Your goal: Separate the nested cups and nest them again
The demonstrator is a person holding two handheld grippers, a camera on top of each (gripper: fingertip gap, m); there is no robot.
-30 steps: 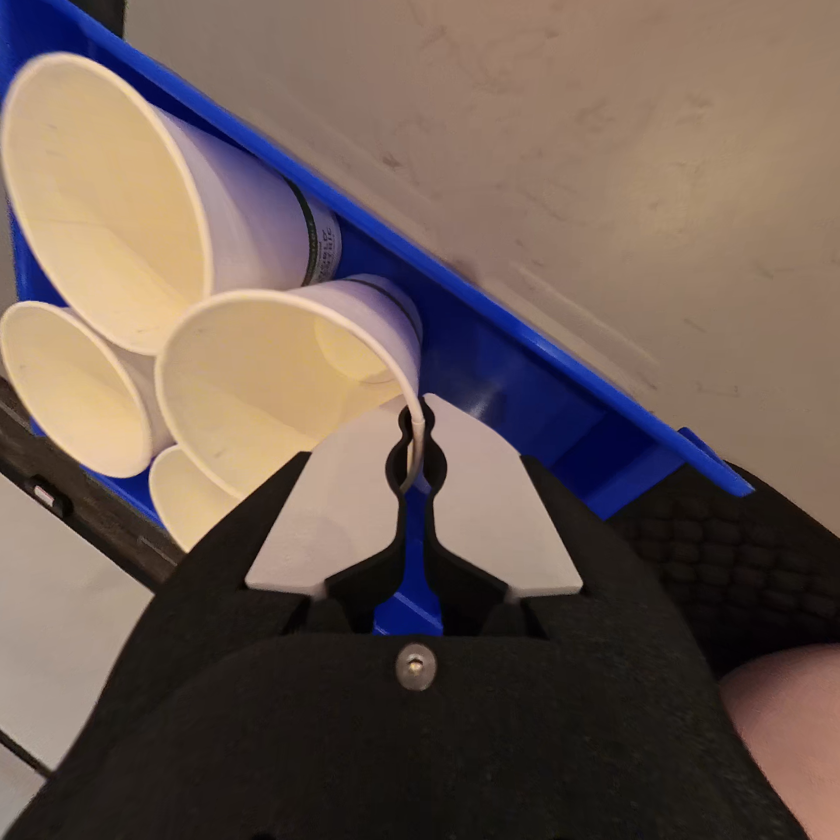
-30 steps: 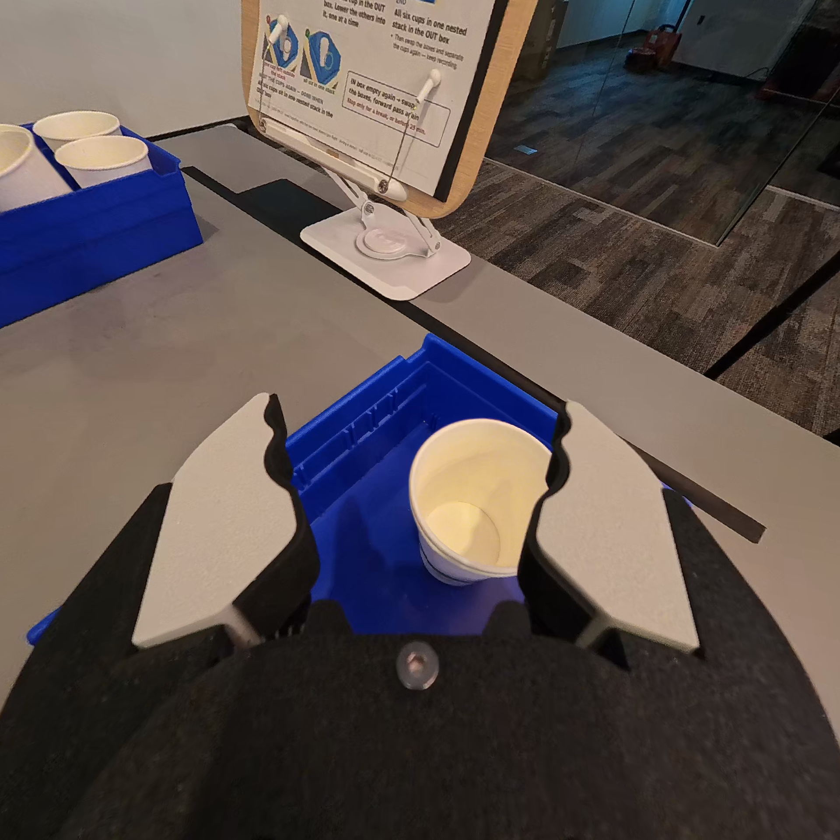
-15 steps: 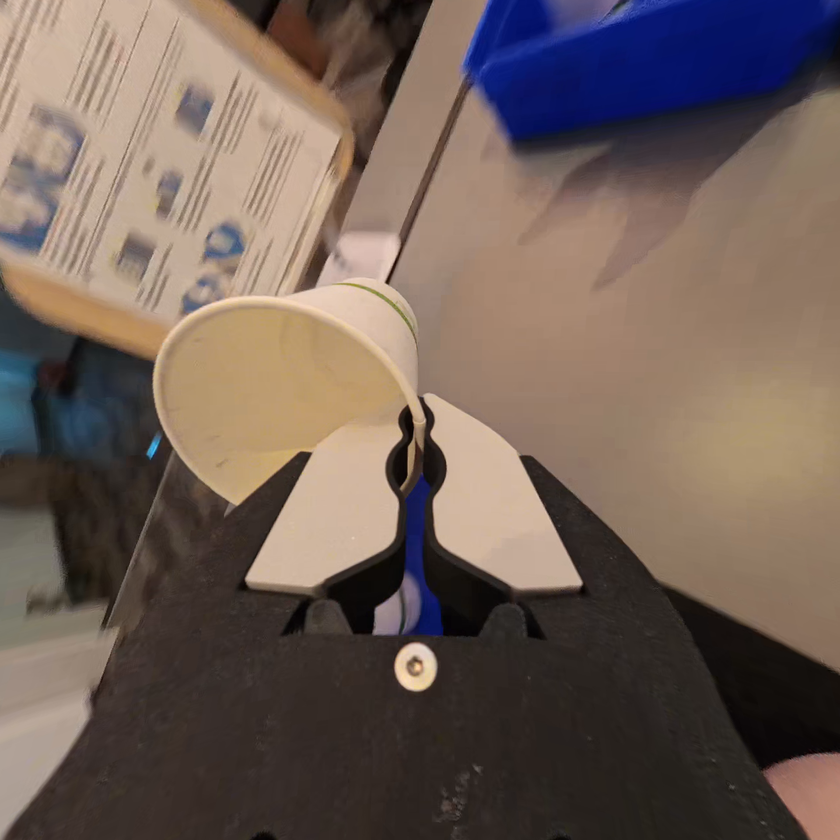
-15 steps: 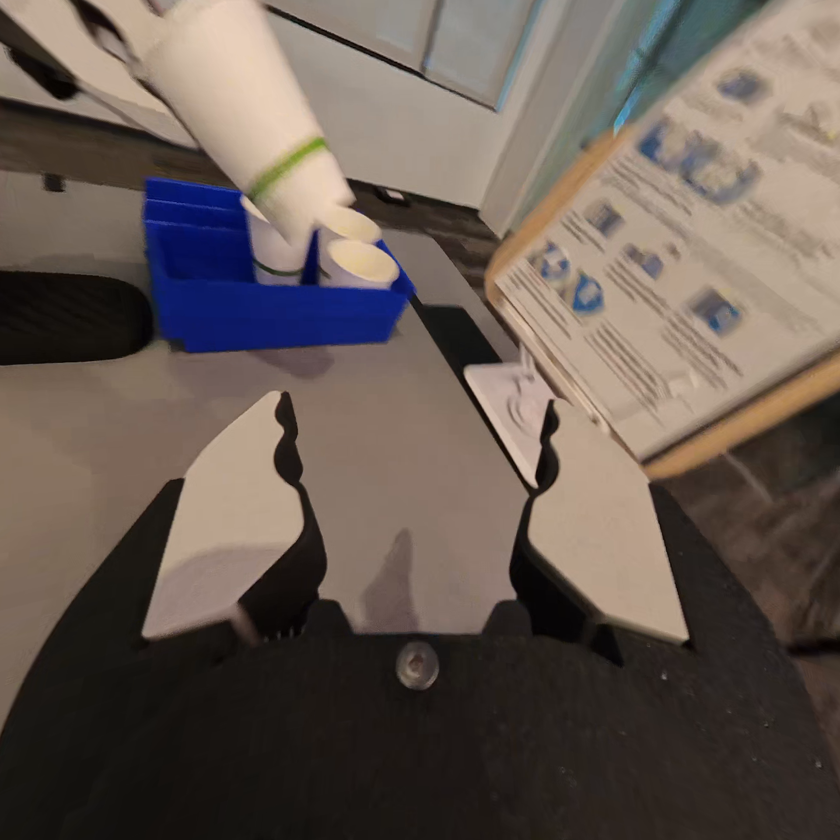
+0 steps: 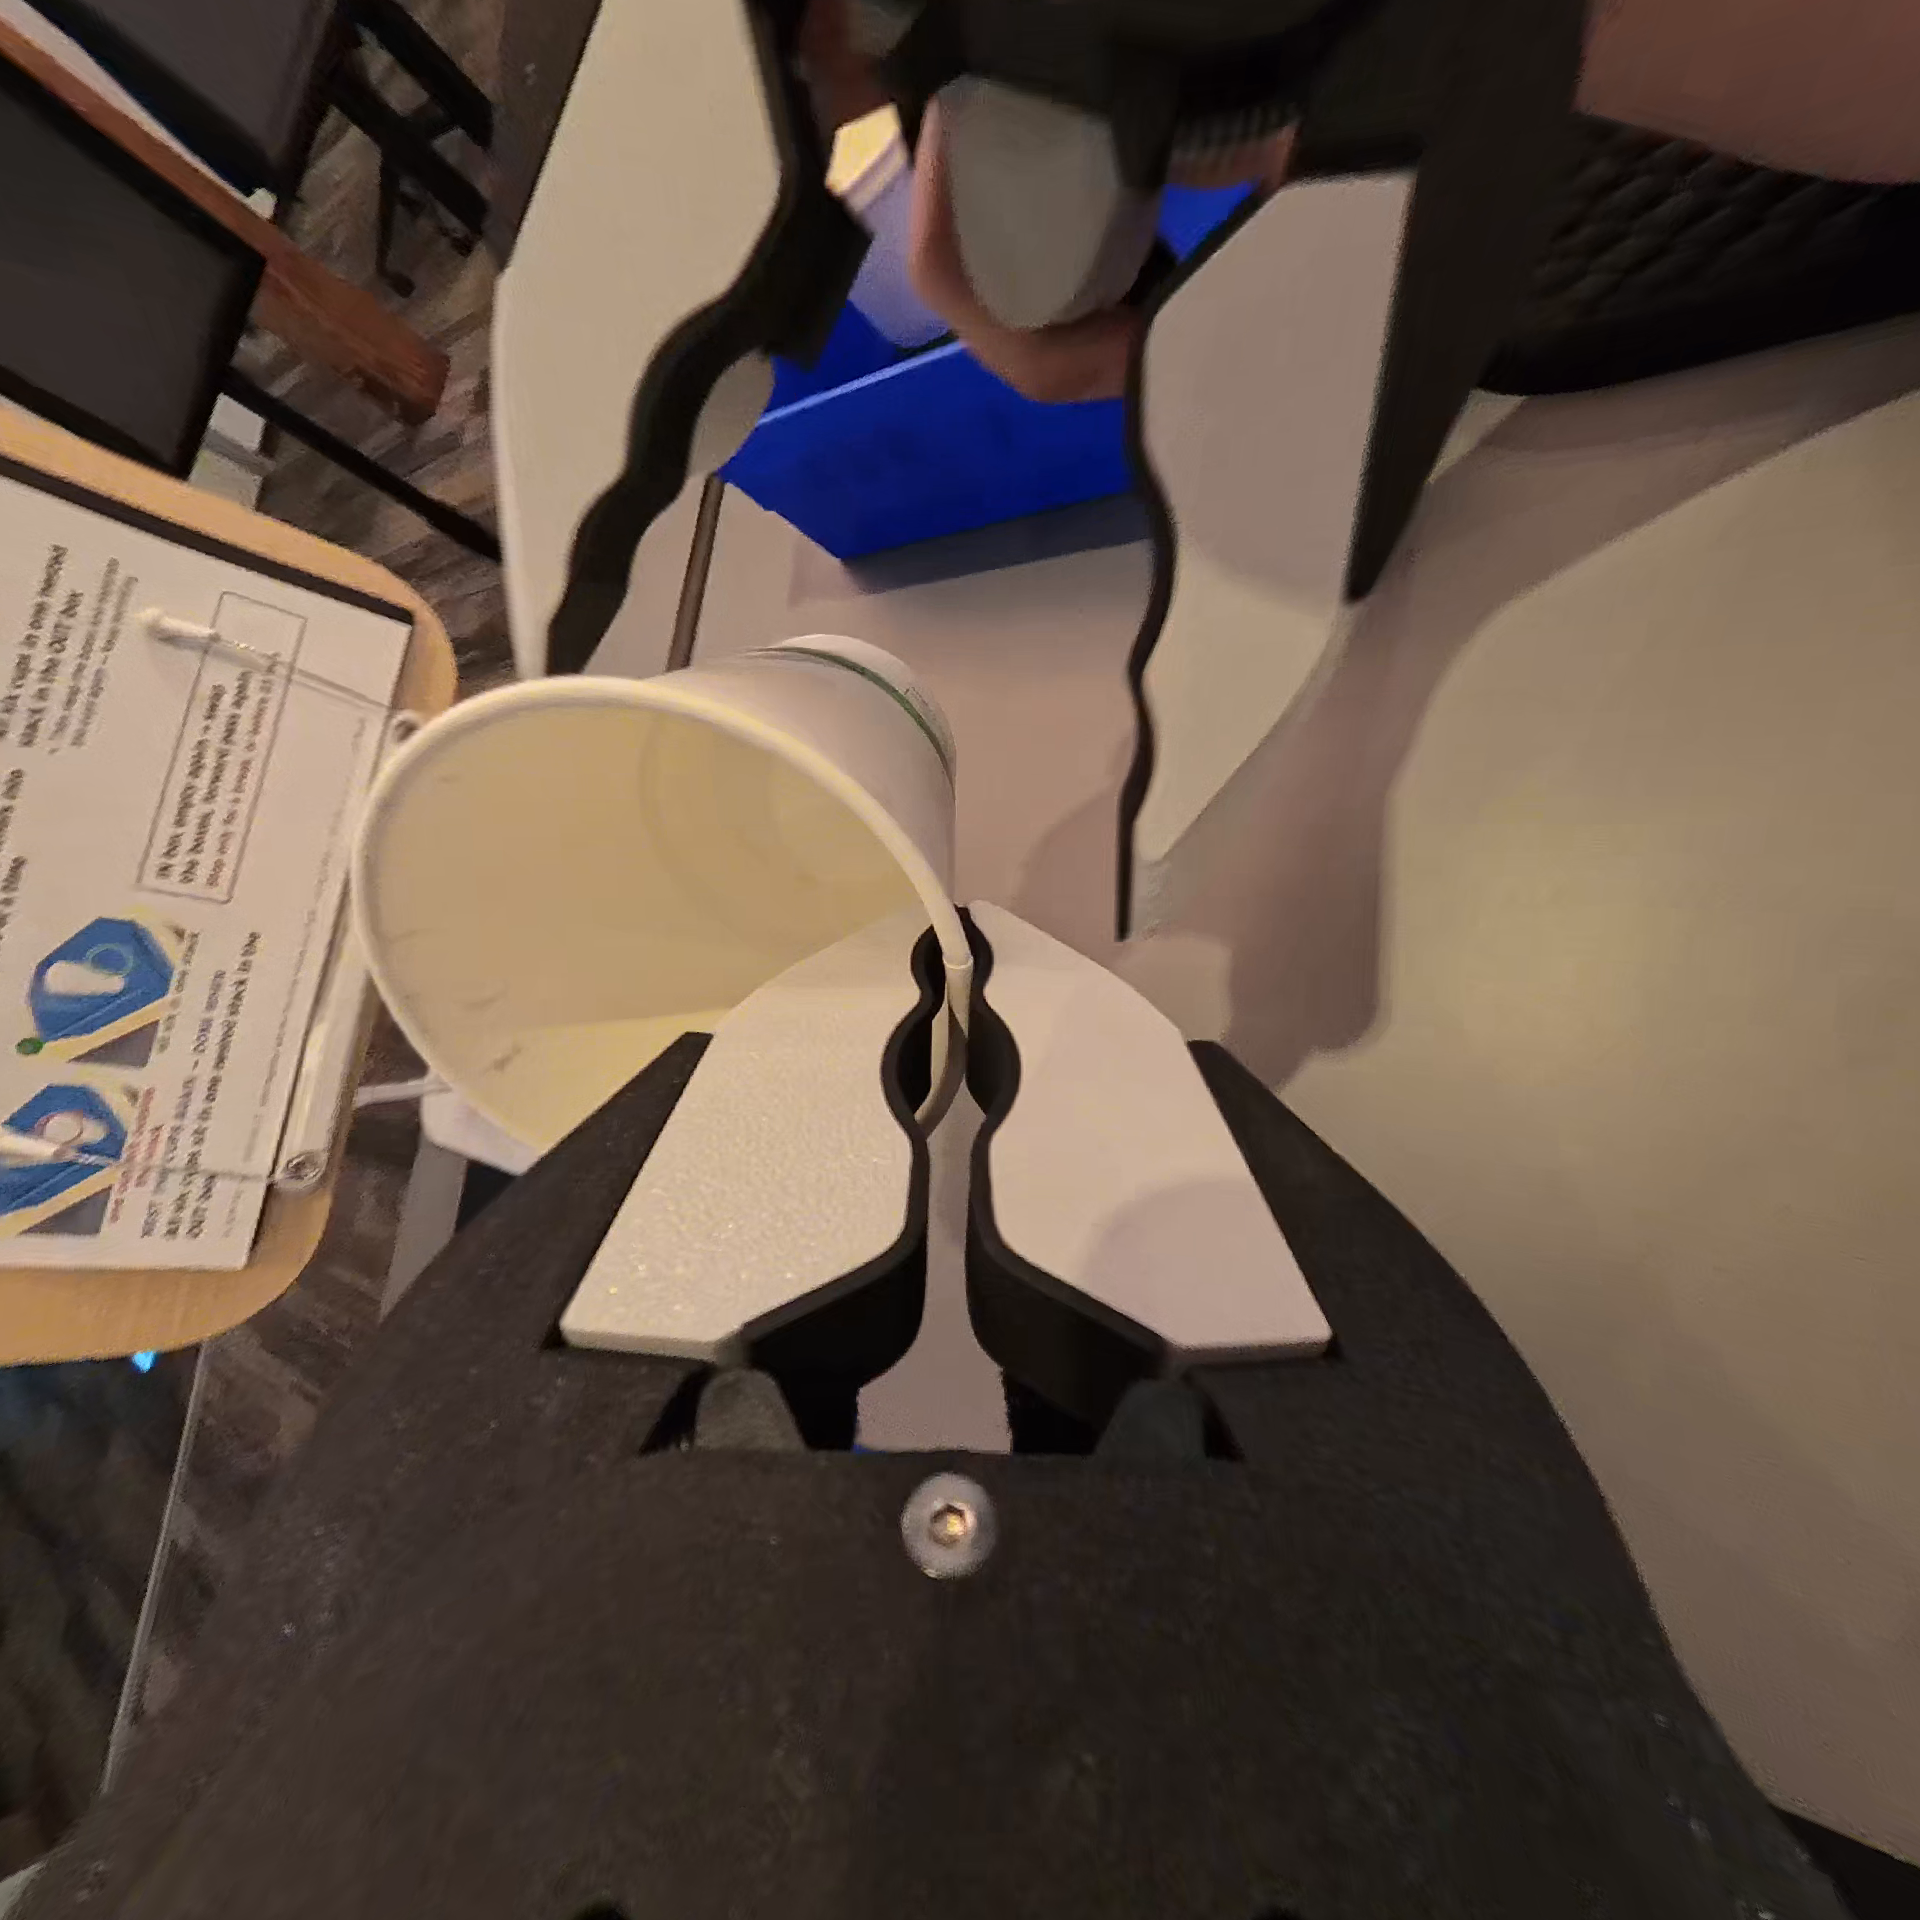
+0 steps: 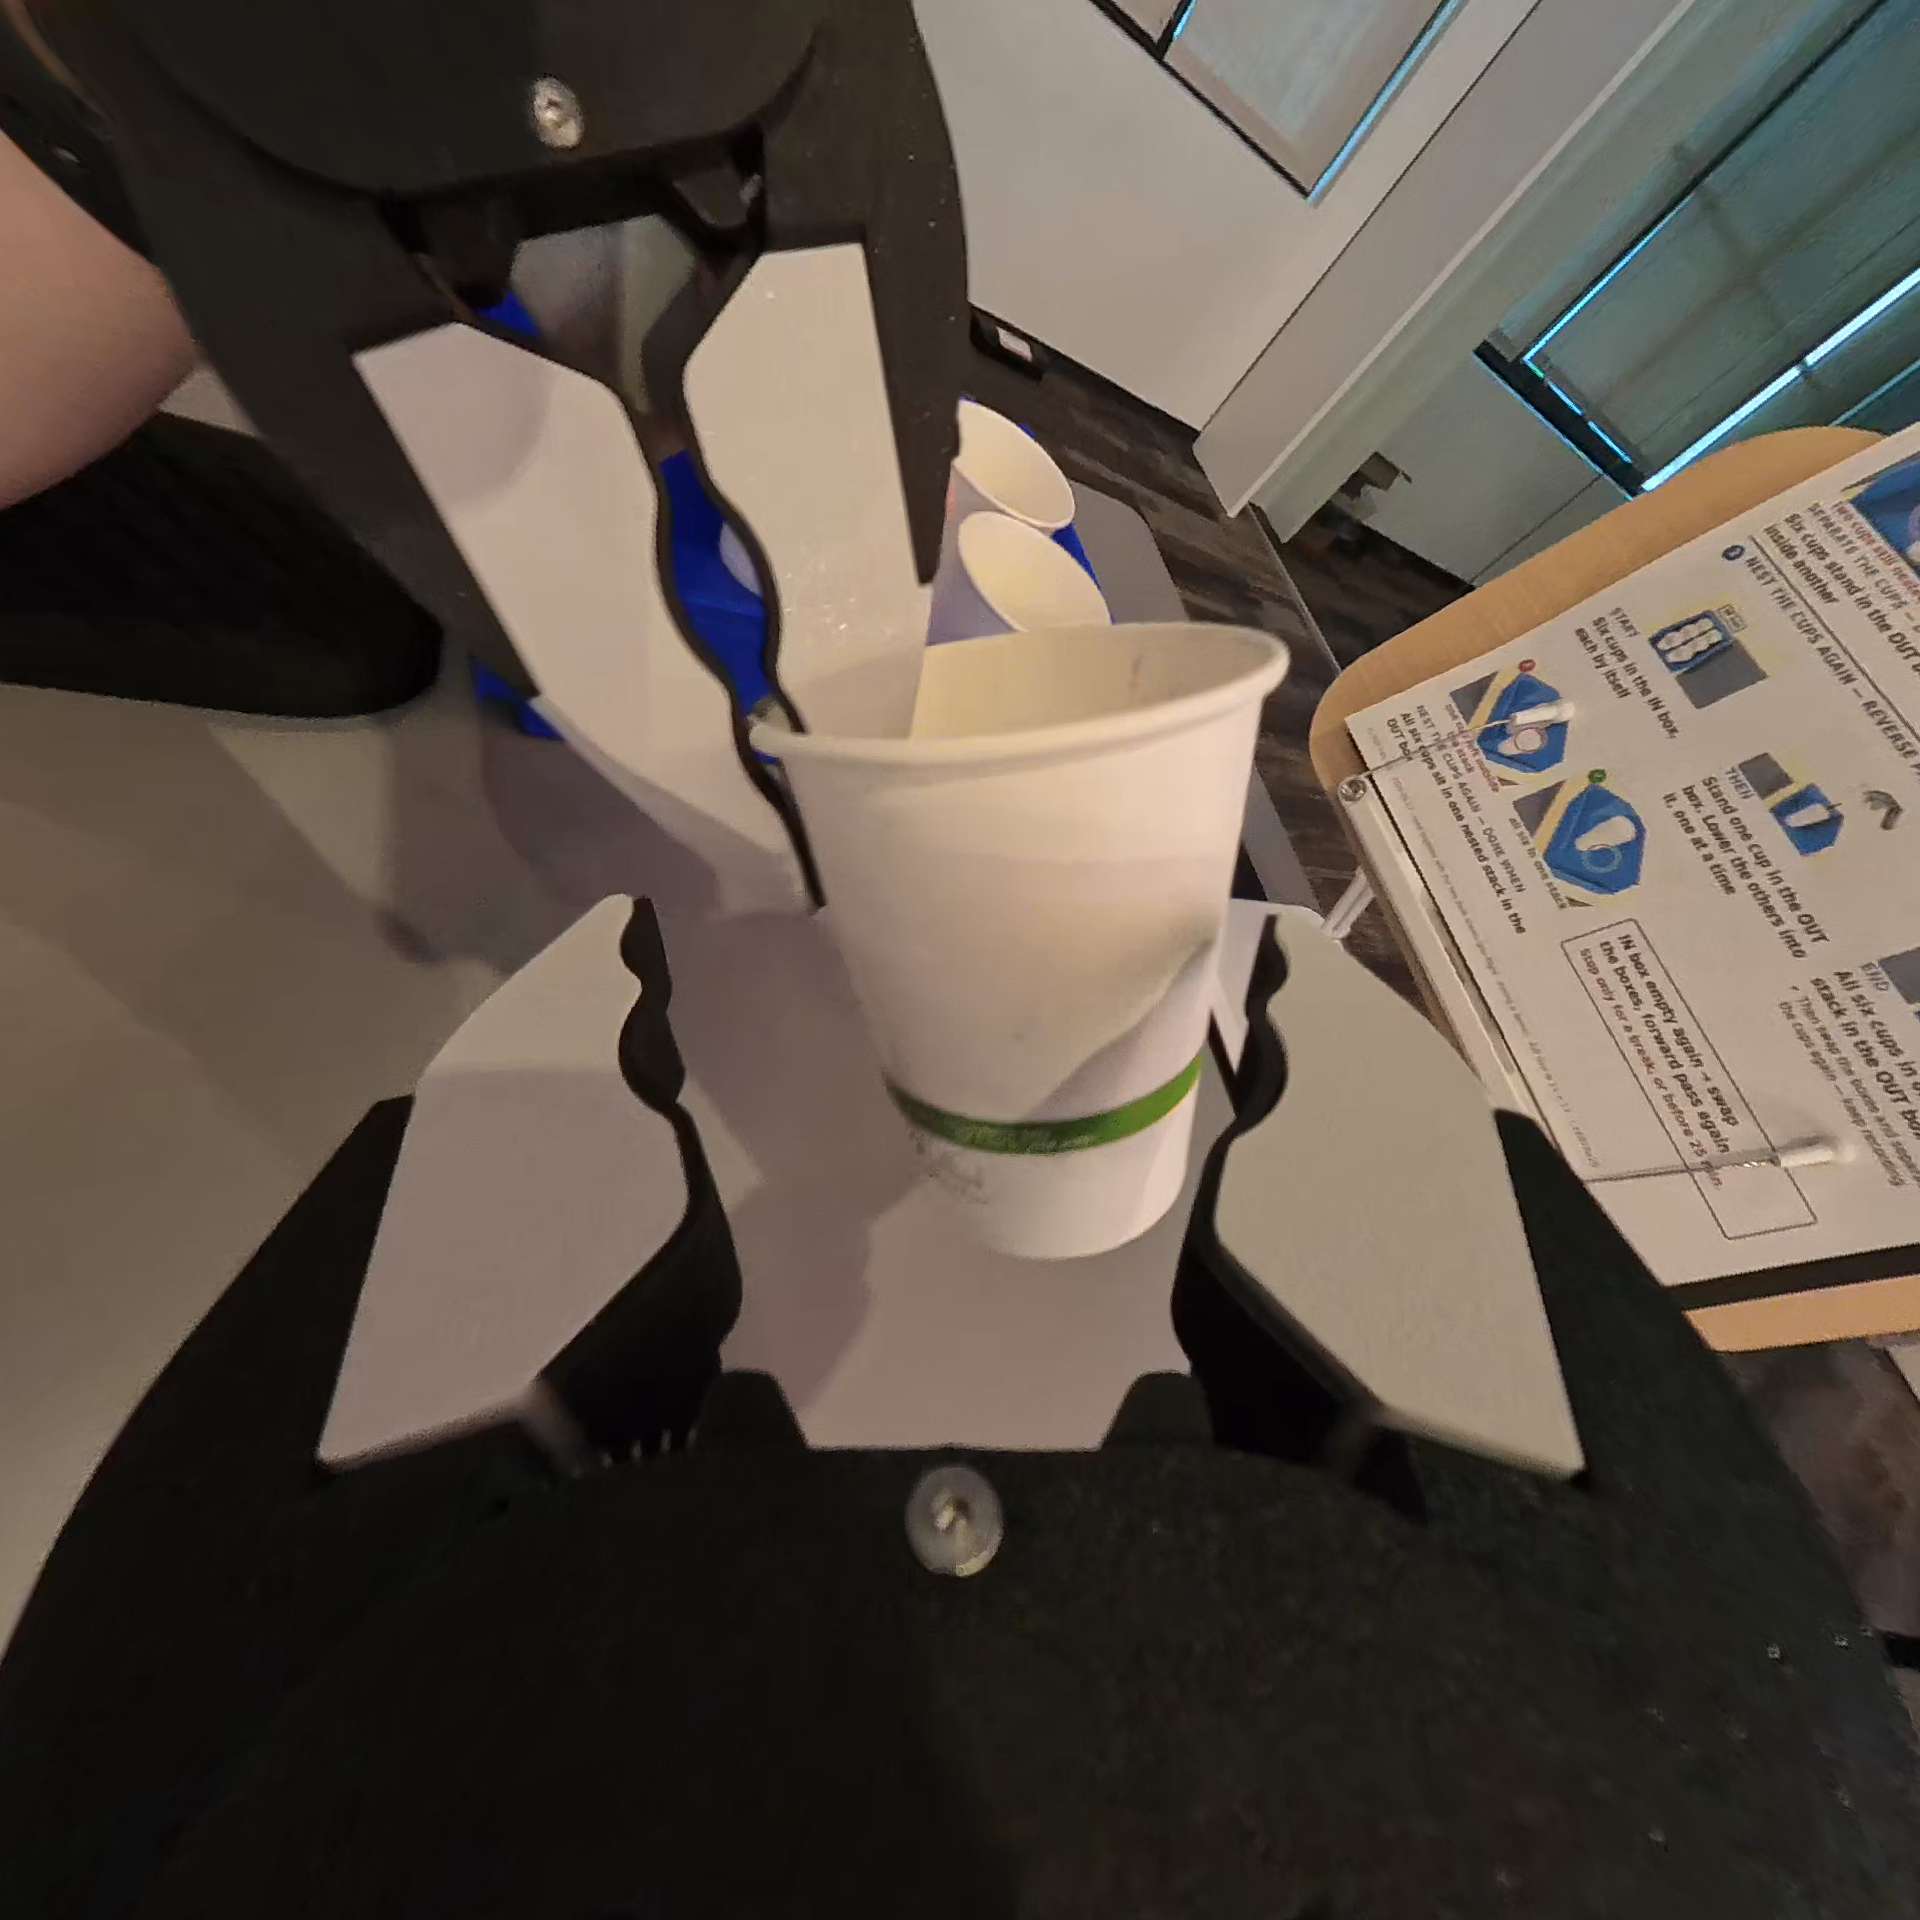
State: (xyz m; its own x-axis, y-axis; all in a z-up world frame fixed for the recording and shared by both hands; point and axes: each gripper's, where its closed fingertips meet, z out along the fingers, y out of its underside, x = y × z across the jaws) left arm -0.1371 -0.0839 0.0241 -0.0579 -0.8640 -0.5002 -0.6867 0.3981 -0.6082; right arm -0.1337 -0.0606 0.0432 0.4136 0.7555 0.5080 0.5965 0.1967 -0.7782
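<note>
The paper cup (image 6: pixel 1039 935) is white with a green band near its base, the bin (image 5: pixel 935 468) blue, the desk (image 5: pixel 1558 1039) grey, the fingers (image 6: pixel 1382 1195) grey with black edges.

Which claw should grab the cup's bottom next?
Right, probably. The right claw is open, its fingers either side of the cup near the green band. The left claw is already pinching the rim.

My left tool (image 5: pixel 951 961) is pinched tight on the rim of the paper cup (image 5: pixel 665 862), one finger inside the wall and one outside. My right tool (image 6: pixel 951 997) faces it with fingers spread wide on either side of the cup's lower body, not touching it, above the bench (image 6: pixel 187 831).
</note>
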